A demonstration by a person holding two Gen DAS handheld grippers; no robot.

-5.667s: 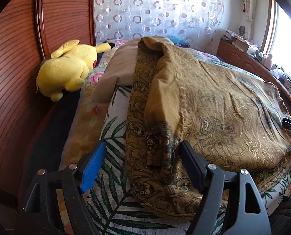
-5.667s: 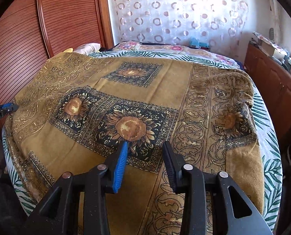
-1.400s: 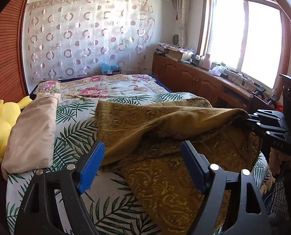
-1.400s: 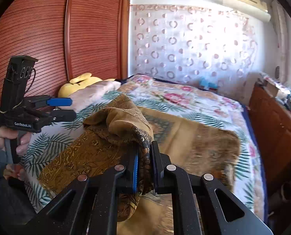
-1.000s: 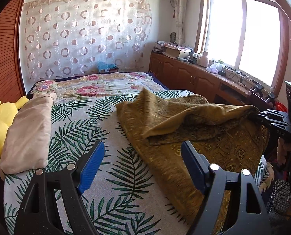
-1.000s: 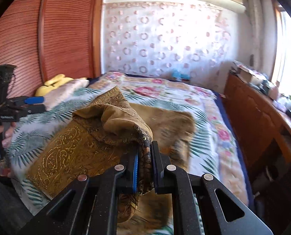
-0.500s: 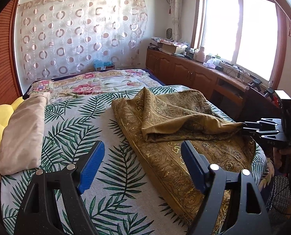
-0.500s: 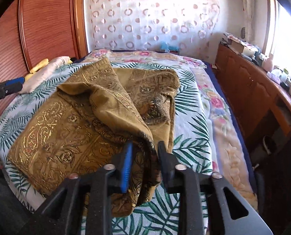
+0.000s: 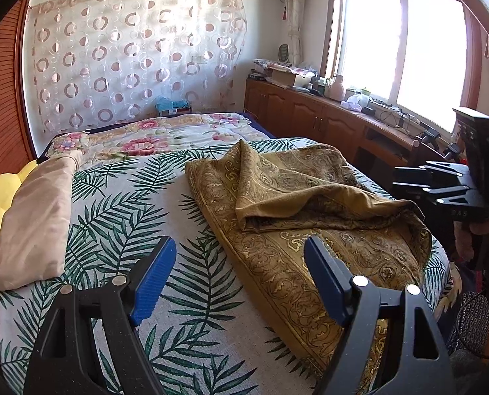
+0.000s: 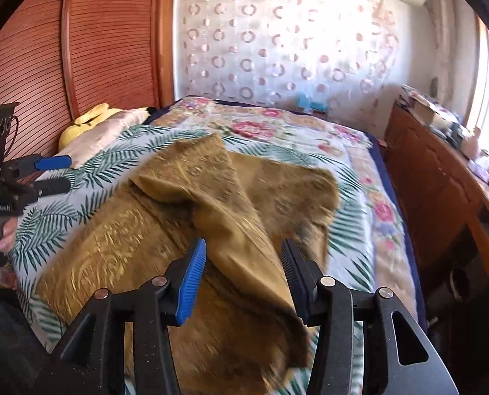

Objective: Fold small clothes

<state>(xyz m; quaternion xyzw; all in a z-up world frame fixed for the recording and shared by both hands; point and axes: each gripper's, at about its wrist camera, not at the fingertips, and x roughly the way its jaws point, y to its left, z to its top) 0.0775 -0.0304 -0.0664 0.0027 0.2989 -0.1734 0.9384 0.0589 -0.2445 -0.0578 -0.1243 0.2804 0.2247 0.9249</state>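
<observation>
The left gripper (image 9: 238,279) hangs spread wide over the palm-leaf bedspread (image 9: 119,204), gripping nothing. Right of it, the gold patterned cloth (image 9: 310,204) lies rumpled (one flap folded over). The right gripper (image 10: 243,275) is opening, cloth loose between its jaws.

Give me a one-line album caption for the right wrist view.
Right gripper opening above a rumpled mustard-gold patterned cloth on the leaf-print bedspread.

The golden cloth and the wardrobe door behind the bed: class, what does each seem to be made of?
Golden cloth: apparently a soft woven fabric, matte with faintly shiny gold patterning; it drapes and creases. Wardrobe door: seemingly reddish-brown wood or wood-look panel, ribbed with fine horizontal slats, slight sheen.
</observation>
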